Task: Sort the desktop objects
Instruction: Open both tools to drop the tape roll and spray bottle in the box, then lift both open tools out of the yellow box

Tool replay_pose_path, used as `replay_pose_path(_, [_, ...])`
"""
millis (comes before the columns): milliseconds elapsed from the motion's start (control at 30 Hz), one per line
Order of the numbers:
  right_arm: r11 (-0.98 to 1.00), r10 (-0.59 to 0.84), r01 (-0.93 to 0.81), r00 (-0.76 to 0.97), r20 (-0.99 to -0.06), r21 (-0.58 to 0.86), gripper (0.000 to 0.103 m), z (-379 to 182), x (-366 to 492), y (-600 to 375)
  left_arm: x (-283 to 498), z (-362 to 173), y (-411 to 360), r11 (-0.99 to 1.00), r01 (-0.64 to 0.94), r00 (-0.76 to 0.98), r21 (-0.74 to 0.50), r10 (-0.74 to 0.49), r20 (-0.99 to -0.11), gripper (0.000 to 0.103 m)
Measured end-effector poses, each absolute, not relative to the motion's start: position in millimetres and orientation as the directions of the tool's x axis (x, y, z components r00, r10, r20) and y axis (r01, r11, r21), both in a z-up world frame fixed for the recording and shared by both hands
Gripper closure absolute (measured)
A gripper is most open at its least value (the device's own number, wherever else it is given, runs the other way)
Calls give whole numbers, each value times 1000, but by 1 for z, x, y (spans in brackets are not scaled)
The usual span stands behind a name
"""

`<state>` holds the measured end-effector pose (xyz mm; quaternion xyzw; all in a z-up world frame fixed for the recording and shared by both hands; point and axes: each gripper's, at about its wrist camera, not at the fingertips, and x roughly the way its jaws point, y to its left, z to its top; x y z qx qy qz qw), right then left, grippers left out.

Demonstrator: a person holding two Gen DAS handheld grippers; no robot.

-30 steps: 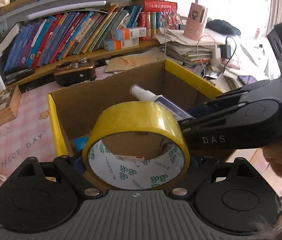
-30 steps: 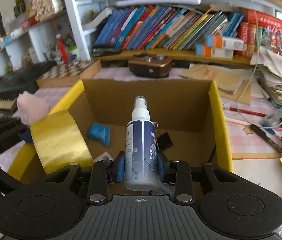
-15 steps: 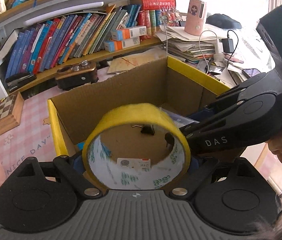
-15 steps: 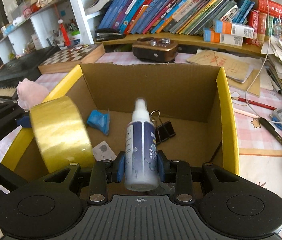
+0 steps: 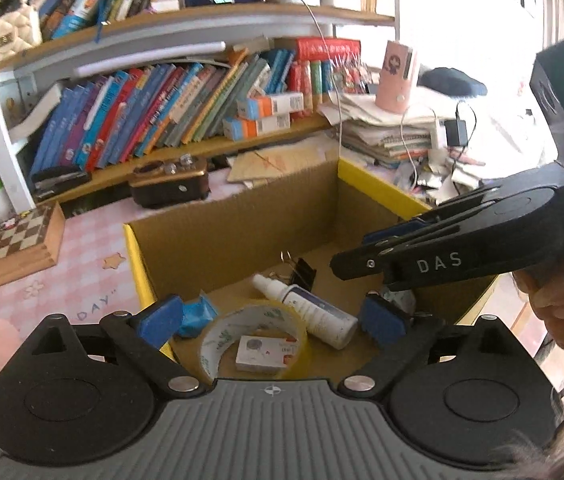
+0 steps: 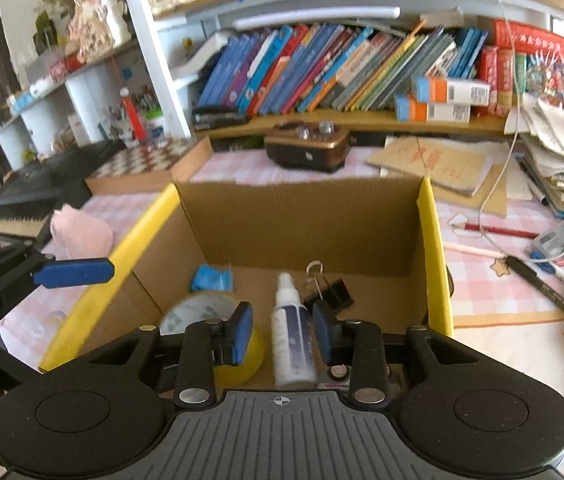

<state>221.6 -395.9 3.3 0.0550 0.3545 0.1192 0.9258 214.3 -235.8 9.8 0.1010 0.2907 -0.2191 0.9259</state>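
Lying inside the cardboard box (image 6: 428, 240), the tape roll (image 5: 256, 336) and spray bottle (image 6: 292, 340) look sorted, both tongs gaping empty, pens (image 6: 538, 278) remaining on the worktop (image 6: 482, 280).

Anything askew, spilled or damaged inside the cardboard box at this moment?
Nothing spilled or damaged. The spray bottle lies on its side in the cardboard box, leaning on the yellow tape roll, which lies flat around a small card. Both claws are open above.
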Motion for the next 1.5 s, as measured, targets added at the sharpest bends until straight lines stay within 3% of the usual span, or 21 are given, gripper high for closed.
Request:
replay_pose_path(333, [981,147,-51,827,-543,188,69,24,179,-402,183,34,-200,940,340,809,21,-281,-516,2])
replay_pose_path(600, [978,107,4,849,-518,209,69,28,143,-399,155,43,-169,961,275,838,-2,-241,-490,1])
replay_pose_path(667, [978,94,19,851,-517,209,63,29,135,-396,149,43,-162,964,268,840,-5,-236,-488,1])
replay_pose_path(800, [980,58,49,857,-512,194,63,29,117,-384,134,40,-147,966,257,842,-26,-237,-484,0])
replay_pose_path(1500, [971,-45,185,760,-648,151,62,-7,35,-286,75,9,-67,953,294,779,-70,-281,-560,0])
